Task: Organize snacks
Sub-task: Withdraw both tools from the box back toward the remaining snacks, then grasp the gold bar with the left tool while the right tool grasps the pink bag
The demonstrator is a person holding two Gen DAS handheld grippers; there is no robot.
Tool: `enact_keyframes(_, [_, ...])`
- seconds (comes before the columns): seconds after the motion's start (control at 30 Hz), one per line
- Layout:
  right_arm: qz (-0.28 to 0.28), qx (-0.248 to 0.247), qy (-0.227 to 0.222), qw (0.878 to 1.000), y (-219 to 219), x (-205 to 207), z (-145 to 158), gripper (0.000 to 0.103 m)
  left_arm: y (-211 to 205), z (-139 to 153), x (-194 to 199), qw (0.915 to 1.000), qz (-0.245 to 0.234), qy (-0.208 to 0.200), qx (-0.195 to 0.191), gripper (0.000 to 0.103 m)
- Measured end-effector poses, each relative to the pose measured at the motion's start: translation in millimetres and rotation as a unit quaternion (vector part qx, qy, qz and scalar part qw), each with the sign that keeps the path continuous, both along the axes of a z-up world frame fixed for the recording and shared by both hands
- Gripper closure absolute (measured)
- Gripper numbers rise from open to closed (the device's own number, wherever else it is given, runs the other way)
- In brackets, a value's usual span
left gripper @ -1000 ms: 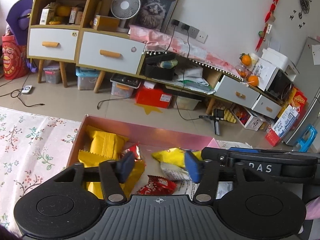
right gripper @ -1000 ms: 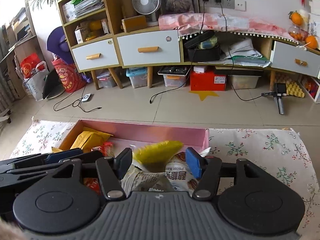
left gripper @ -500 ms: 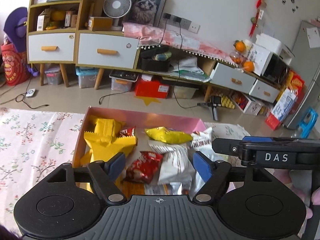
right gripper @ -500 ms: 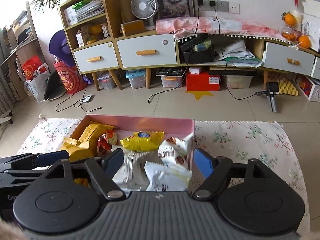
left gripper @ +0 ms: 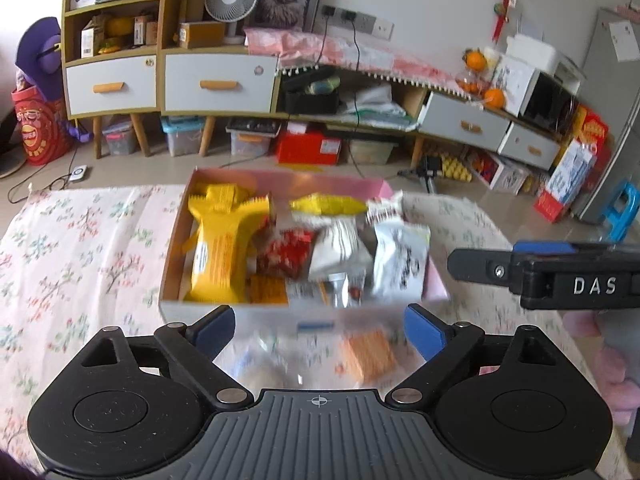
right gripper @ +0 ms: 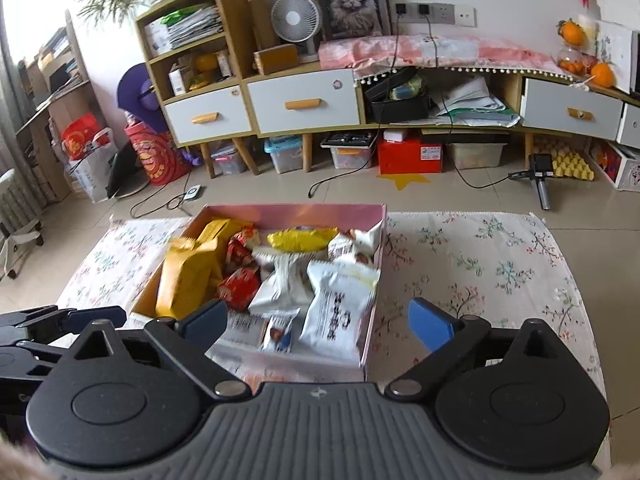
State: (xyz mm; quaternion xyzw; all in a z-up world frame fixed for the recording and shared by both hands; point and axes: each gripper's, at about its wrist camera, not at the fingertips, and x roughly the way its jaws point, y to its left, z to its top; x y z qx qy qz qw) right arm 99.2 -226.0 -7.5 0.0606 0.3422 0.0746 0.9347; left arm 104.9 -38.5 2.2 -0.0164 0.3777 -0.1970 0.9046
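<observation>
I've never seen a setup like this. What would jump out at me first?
Probably the pink box in the middle of the flowered cloth, crammed with snack packets, the big yellow bags along its left side. Next, the two open grippers, left and right, at the near edge, holding nothing.

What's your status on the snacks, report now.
Left gripper open, empty. Right gripper open, empty. Pink cardboard box full of packets, orange packet outside on floral cloth. Nothing blocking.

Right tool (right gripper: 318, 322) hangs wide open, empty, over the pink box (right gripper: 375, 276) of snacks; a white packet (right gripper: 340, 304) leans against the box's right wall.
</observation>
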Motion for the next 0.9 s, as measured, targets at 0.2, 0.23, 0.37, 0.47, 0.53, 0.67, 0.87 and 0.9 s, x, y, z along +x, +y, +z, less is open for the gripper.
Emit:
enact_keyframes(0.2, [-0.003,-0.011,0.010,1.000,-2,-19,-3,0.003,-8,-4,-22,0.9985,0.014,0.042,0.031,0.010])
enact_keyframes(0.23, [-0.004,-0.013,0.010,1.000,-3,-23,-4,0.003,-9,-5,-26,0.9979,0.018,0.051,0.035,0.010])
enact_keyframes(0.37, [-0.011,-0.018,0.026,0.999,-4,-34,-10,0.001,-15,-11,-39,0.9951,0.033,0.080,0.047,0.010])
enact_keyframes(0.47, [-0.019,-0.023,0.047,0.998,-6,-38,-18,0.001,-19,-19,-48,0.9932,0.036,0.094,0.057,0.010])
enact_keyframes(0.53, [-0.023,-0.017,0.053,0.998,-9,-43,-24,0.001,-21,-23,-52,0.9922,0.034,0.103,0.061,0.010])
enact_keyframes(0.67, [-0.027,-0.010,0.066,0.997,-13,-51,-37,0.001,-23,-31,-59,0.9903,0.044,0.118,0.058,0.010])
enact_keyframes(0.87, [-0.029,-0.032,0.070,0.997,-21,-56,-50,0.000,-32,-51,-69,0.9873,0.065,0.124,0.076,0.010])
enact_keyframes(0.9, [-0.028,-0.035,0.072,0.996,-22,-56,-53,0.000,-34,-55,-71,0.9867,0.069,0.123,0.080,0.010])
